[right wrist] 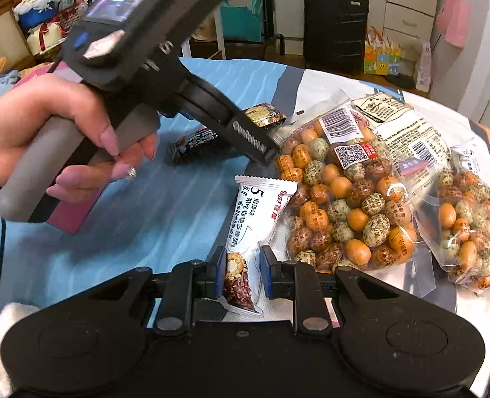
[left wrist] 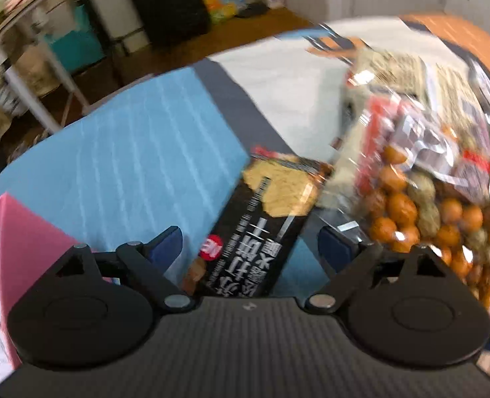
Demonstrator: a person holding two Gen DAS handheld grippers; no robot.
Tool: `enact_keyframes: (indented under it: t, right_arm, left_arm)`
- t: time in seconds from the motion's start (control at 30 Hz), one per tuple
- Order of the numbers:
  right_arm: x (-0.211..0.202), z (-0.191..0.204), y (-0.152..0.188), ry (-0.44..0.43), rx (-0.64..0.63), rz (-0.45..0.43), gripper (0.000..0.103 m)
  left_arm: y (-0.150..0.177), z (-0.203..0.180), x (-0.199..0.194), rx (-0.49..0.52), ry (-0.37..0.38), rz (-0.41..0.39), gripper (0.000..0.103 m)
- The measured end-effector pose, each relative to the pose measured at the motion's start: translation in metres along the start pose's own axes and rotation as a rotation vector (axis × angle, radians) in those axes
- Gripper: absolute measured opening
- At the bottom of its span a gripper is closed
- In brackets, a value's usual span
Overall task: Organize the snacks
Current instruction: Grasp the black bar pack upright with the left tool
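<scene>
The right hand-held gripper (right wrist: 244,273) is pinching a white snack bar wrapper (right wrist: 256,229), blue pads pressed against its lower end, with the wrapper's serrated top pointing away from the camera. Over on the other side, the left hand-held gripper (left wrist: 249,243) has its jaws spread wide, and a black cracker packet (left wrist: 261,219) lies between them, neither pad touching it as far as the blurred left wrist view shows. From the right wrist view, a person's hand (right wrist: 62,139) wraps the grey handle of that left tool, angled down toward the bed. The surface is a bed sheet (right wrist: 119,232) in light blue with grey and white panels (no counter here). Beside the white wrapper sits a clear bag of wrapped round sweets (right wrist: 344,205), orange, speckled green and brown, and a second bag like it (right wrist: 470,225) lies just to the right, close alongside. A pink box (left wrist: 16,248) stands at the left edge in the left view. A small gold-and-black packet (right wrist: 265,116) rests farther back on the sheet, and a black suitcase (right wrist: 334,23) stands on the floor beyond.
</scene>
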State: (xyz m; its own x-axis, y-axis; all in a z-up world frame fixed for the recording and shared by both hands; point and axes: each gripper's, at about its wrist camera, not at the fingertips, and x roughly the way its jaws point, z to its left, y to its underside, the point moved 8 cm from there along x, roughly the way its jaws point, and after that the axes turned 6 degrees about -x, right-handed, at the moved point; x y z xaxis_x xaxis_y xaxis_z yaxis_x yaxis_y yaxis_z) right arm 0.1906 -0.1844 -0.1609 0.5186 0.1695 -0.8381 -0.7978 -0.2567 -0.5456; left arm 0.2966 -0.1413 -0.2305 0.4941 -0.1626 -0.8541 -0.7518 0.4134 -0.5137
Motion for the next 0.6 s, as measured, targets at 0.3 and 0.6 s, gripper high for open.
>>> enact_keyframes:
  t: [0.3,0.6]
  right_arm:
    - [-0.007,0.0,0.004,0.008,0.019,-0.03,0.025]
    - [0.0,-0.005,0.004,-0.002,0.04,-0.036,0.025]
  left_arm:
    - [0.006,0.005,-0.013,-0.122,0.086,0.087,0.017]
    - [0.031,-0.001,-0.028,-0.152,0.088,0.136,0.013]
